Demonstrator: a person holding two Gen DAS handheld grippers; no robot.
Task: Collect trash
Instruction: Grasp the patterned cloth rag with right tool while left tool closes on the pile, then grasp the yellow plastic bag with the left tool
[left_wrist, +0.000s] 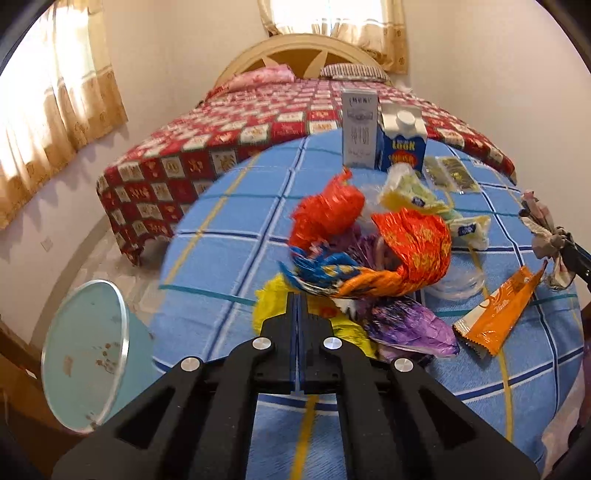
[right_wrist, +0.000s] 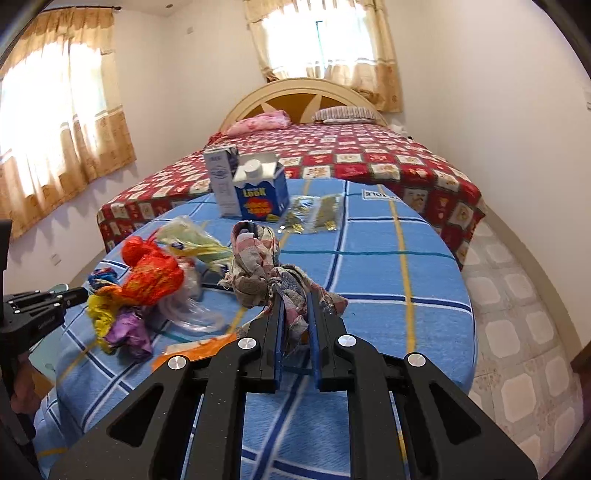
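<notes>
Bedroom setting: a bed (left_wrist: 258, 122) with a red checked cover stands behind a round worktop (left_wrist: 229, 258) under a blue checked cloth. From the left wrist view, the left gripper (left_wrist: 297, 299) has its jaws pressed together, tips at the near edge of a heap of crumpled wrappers (left_wrist: 369, 251), orange, blue, yellow and purple; whether a wrapper is caught between them cannot be told. An orange sachet (left_wrist: 498, 314) lies flat just right of the heap. Two cartons (left_wrist: 384, 133) stand upright, side by side, at the far edge, with small packets (left_wrist: 448, 173) lying beside them. A pale blue bin (left_wrist: 92, 365) sits low at the left, beside the worktop, mouth tilted toward the camera. From the right wrist view, the right gripper (right_wrist: 295, 302) pinches a checked rag (right_wrist: 266, 266), which bunches up above the tips, clear of the cloth. The heap lies to its left, the cartons beyond. The left gripper shows at the left edge.
</notes>
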